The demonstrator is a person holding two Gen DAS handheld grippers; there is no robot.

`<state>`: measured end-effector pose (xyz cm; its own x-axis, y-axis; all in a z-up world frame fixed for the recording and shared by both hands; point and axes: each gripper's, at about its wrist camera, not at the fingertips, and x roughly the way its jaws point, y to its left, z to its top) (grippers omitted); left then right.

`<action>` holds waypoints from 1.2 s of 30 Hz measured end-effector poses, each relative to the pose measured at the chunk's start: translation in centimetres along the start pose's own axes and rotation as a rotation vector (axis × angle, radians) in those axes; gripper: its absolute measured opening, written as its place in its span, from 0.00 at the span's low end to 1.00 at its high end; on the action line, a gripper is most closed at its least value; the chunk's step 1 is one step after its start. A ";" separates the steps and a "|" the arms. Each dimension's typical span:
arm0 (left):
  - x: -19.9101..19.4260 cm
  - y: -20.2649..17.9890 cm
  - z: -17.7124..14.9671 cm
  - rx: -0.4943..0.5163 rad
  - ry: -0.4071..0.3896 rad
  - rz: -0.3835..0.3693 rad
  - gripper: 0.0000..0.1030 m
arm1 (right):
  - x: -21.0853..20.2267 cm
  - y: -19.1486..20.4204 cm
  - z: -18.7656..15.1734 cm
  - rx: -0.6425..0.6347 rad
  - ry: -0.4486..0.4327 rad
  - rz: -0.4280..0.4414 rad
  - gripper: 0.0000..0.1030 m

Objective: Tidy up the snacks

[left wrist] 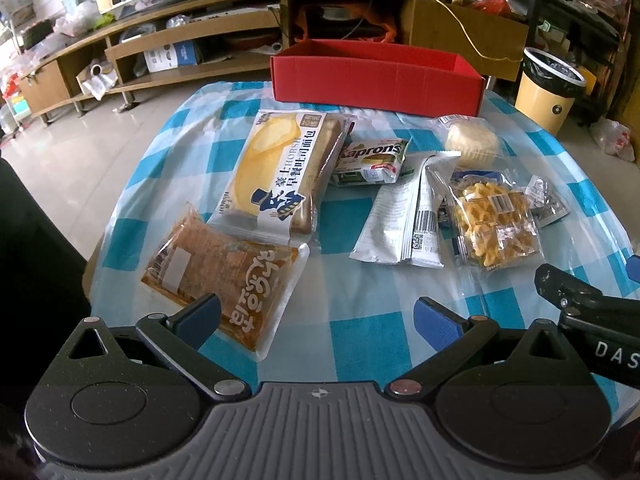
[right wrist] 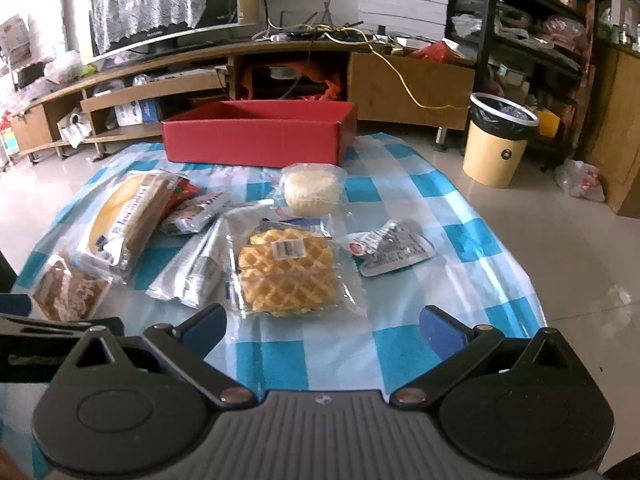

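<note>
The left gripper (left wrist: 316,316) is hovering low over the near edge of the table with its blue-padded fingers spread wide and nothing between them. Its left finger is sitting just over the corner of a brown cake packet (left wrist: 224,276). The right gripper (right wrist: 322,326) is likewise hanging wide open and empty, just short of a clear-wrapped waffle (right wrist: 288,270).

Beyond them the snacks are lying loose on the blue-and-white checked tablecloth (left wrist: 360,336). A large toast bread bag (left wrist: 280,172) is overlapping the far end of the cake packet. To its right a green Kaprons wafer pack (left wrist: 370,160) is resting, then a silver pouch (left wrist: 404,220) lying face down beside the waffle, with a round pale pastry (right wrist: 312,190) in clear wrap farther back and a small grey sachet (right wrist: 394,250) to the waffle's right.

At the far edge of the cloth a red cardboard box (right wrist: 256,142) is standing open; the part of its inside that shows is holding no snacks, though its floor is mostly hidden by the near wall. On the floor to the right a yellow bin (right wrist: 496,148) lined with a black bag is standing, well apart from the table.
</note>
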<state>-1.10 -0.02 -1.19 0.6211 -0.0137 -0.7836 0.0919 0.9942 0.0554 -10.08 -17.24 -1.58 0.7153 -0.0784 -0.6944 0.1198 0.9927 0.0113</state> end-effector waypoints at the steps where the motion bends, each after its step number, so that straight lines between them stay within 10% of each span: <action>1: 0.0 0.0 0.0 0.004 -0.005 0.004 1.00 | 0.1 -0.1 -0.1 0.002 0.005 0.001 0.97; 36: 0.1 0.1 -0.1 0.019 0.018 0.038 0.97 | 0.9 0.2 -0.6 0.007 0.055 0.033 0.97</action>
<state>-1.09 0.14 -1.32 0.6103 0.0262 -0.7918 0.0830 0.9918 0.0968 -9.84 -17.05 -2.59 0.6803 -0.0399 -0.7318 0.1018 0.9940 0.0404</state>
